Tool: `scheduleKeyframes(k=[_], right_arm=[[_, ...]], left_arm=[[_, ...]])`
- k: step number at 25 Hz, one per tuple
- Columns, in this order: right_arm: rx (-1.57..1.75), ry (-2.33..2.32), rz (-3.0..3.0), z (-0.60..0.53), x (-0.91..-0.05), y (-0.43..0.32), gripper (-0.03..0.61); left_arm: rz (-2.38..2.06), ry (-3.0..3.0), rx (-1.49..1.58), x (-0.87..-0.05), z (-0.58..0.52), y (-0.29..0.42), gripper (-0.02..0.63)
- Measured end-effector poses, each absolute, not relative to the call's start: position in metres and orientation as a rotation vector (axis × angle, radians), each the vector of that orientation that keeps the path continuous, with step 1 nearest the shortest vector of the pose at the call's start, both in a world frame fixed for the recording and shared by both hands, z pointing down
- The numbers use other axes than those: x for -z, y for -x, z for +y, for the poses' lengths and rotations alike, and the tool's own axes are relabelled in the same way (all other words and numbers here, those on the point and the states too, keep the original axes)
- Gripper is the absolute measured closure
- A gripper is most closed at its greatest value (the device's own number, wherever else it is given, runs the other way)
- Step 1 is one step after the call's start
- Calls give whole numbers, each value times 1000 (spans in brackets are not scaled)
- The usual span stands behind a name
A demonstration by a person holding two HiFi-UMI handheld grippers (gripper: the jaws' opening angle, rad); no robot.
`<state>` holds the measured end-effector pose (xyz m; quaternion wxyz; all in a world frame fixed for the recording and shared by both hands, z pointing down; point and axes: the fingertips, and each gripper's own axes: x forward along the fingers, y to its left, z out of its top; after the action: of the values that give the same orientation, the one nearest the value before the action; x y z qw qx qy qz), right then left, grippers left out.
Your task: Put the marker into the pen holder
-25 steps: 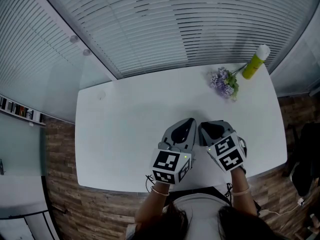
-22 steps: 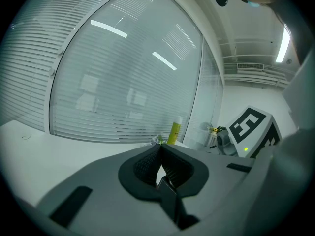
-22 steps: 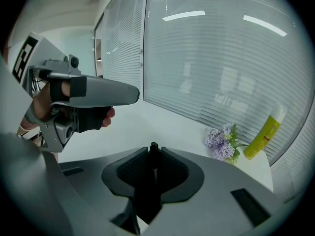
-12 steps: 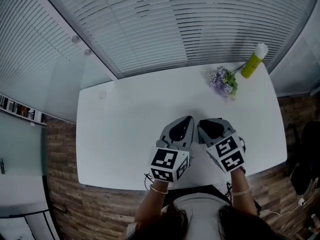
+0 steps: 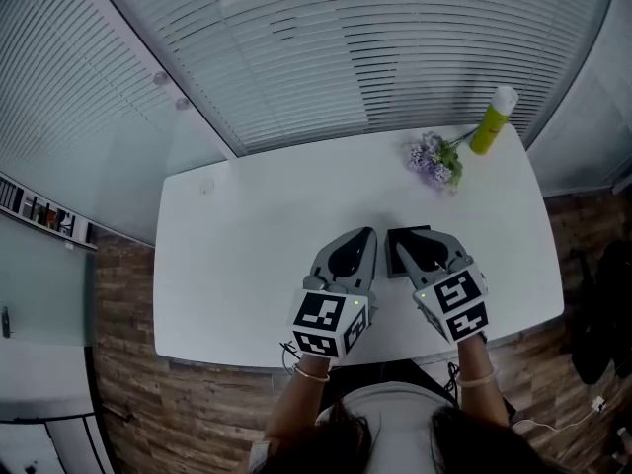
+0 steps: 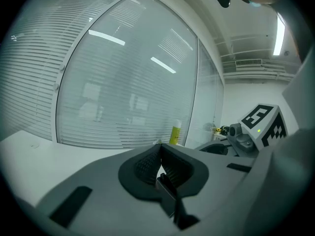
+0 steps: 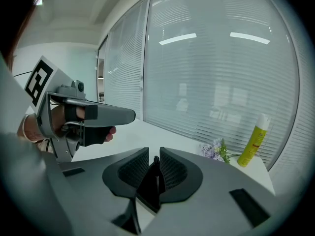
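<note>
as right gripper [image 7: 154, 157] pinches pen holder [image 7: 149, 193] wall, left gripper [image 6: 159, 154] closed alongside.

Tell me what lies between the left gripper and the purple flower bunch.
Bare white table only, from left gripper to purple flower bunch, seen in head view.

The white surface [image 5: 257, 235] is mostly bare. At its far right corner stands a yellow-green bottle [image 5: 491, 122] with a white cap, and just beside it lies a small bunch of purple flowers [image 5: 432, 159], stems toward the bottle. Near the middle of the near edge sits a dark boxy thing [image 5: 397, 255], largely covered from above, so its kind cannot be told.
</note>
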<state>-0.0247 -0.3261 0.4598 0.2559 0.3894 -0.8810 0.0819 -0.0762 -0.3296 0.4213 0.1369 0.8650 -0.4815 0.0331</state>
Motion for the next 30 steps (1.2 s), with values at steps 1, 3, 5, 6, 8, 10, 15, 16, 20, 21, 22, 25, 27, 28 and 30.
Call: scheduleKeyframes(k=[1,3,5,6,8,10,15,16,20,21,22,25,27,28,30], right_arm=[[-218,-1064,-2402,-324,-457,23,488],[-212,-1077,-2422,-319,-451,20,496],[-206,-1086,-2442,-314,-445,18,503],[-202,-1088,-2451,-311,-442,16,505],[-189,-1092,-2464,-305,-437,13,509],[-177,-1096,-2479,-299,-430,10,514],[-142,-1111,-2517,-286,-416,1,526],[-132,-1113,-2521,-282,-414,-1,529],[-105,-1118,-2533,-270,-407,-7,535],[-99,-1121,-2541,-267,-404,-9,535],[-91,-1124,-2549,-264,-401,-10,537],[-61,-1135,-2552,-256,-398,-19,543],[-43,-1143,-2563,-250,-393,-23,546],[-33,-1148,-2571,-248,-389,-24,548],[-26,-1158,-2587,-243,-383,-27,549]], left_arm=[[-1398,-2505,-94,-420,-326,75,594],[-1408,-2507,-93,-417,-320,74,594],[-1418,-2510,-93,-414,-314,72,594],[-1423,-2511,-93,-413,-311,71,594],[-1433,-2513,-91,-409,-303,68,594],[-1444,-2515,-87,-405,-296,65,594],[-1464,-2520,-82,-397,-279,58,594],[-1468,-2522,-82,-396,-275,57,594],[-1481,-2529,-80,-390,-261,52,594],[-1485,-2530,-79,-389,-257,50,594],[-1488,-2532,-78,-388,-254,49,594],[-1498,-2537,-75,-384,-243,44,594],[-1503,-2541,-72,-381,-237,42,594],[-1504,-2543,-70,-380,-234,40,594],[-1507,-2547,-70,-377,-228,37,595]])
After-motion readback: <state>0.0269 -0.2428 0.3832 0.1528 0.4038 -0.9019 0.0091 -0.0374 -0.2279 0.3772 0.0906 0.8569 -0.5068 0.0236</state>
